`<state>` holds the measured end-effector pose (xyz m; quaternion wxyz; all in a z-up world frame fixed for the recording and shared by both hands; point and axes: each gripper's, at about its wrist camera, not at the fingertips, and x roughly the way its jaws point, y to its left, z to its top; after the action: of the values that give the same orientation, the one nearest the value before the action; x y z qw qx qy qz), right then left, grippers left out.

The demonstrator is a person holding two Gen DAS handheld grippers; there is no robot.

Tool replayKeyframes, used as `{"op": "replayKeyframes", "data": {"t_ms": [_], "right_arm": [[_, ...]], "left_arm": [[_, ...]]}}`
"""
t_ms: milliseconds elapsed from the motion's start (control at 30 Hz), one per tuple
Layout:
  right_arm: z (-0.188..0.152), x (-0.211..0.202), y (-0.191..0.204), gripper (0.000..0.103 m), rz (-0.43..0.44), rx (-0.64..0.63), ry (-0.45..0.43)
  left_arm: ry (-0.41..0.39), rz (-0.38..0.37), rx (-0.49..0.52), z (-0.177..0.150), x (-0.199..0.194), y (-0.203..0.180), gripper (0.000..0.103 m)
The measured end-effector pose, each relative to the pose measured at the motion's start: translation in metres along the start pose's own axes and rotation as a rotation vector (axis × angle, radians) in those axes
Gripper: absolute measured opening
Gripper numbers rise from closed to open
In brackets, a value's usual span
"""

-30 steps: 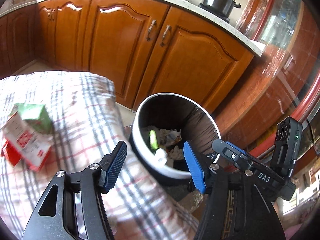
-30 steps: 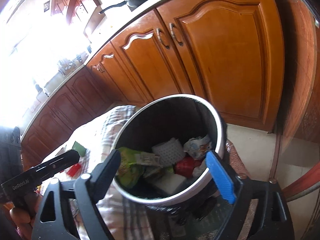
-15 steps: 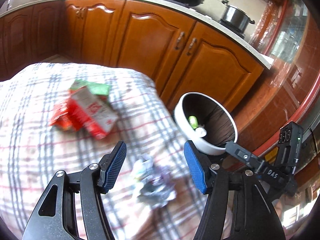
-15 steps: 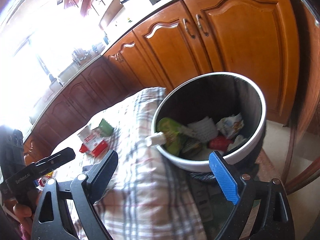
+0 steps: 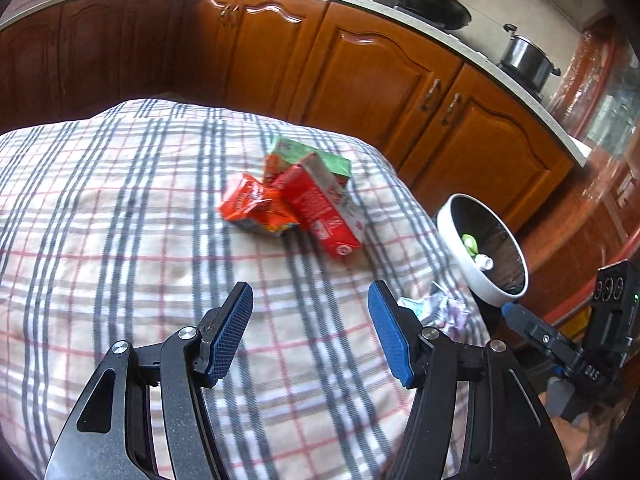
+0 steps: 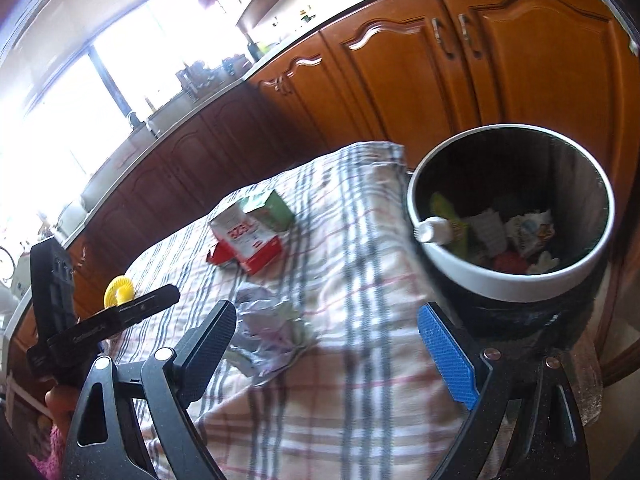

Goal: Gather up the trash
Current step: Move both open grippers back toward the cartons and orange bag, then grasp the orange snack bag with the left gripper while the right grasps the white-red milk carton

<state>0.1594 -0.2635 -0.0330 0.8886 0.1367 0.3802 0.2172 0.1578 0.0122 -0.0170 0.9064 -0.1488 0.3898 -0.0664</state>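
Note:
A red and white carton [image 5: 325, 208] lies on the plaid tablecloth [image 5: 120, 240], with a green carton [image 5: 316, 158] behind it and a crumpled orange wrapper [image 5: 256, 210] beside it. A crumpled pale wrapper [image 6: 268, 324] lies near the table's right edge; it also shows in the left wrist view [image 5: 436, 308]. The white-rimmed trash bin [image 6: 516, 280] stands beside the table with trash inside. My left gripper [image 5: 310, 334] is open and empty above the cloth, short of the cartons. My right gripper [image 6: 326, 348] is open and empty, just right of the crumpled wrapper.
Wooden kitchen cabinets [image 5: 360, 72] run behind the table, with a wok [image 5: 432, 8] and a pot [image 5: 524, 60] on the counter. A yellow ring-shaped object [image 6: 118, 288] sits at the table's far left in the right wrist view. The bin [image 5: 482, 248] is off the table's right edge.
Both grippers have drawn back from the bin toward the table. The left view swung left, bringing the cartons to centre. Both stay open and empty.

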Motion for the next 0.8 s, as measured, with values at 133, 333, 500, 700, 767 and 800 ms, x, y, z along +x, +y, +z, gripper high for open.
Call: {"op": "replayKeyframes", "data": {"t_ms": [133, 333, 500, 700, 767, 800], "right_arm": [[0.000, 0.009, 0.011, 0.094, 0.019, -0.027, 0.016], [0.018, 0.028, 0.022, 0.093, 0.048, -0.085, 0.036], [0.039, 0.060, 0.029, 0.091, 0.100, -0.151, 0.104], [0.050, 0.083, 0.028, 0.085, 0.103, -0.167, 0.143], [0.052, 0.087, 0.027, 0.085, 0.105, -0.167, 0.146], [0.052, 0.088, 0.026, 0.084, 0.104, -0.167, 0.147]], "left_arm": [[0.004, 0.019, -0.005, 0.005, 0.005, 0.012, 0.061], [0.018, 0.047, 0.042, 0.014, 0.019, 0.018, 0.061], [0.043, 0.070, 0.120, 0.026, 0.040, 0.021, 0.061], [0.049, 0.062, 0.205, 0.040, 0.068, 0.022, 0.061], [0.042, 0.055, 0.229, 0.043, 0.074, 0.019, 0.060], [0.036, 0.055, 0.244, 0.044, 0.077, 0.018, 0.060]]}}
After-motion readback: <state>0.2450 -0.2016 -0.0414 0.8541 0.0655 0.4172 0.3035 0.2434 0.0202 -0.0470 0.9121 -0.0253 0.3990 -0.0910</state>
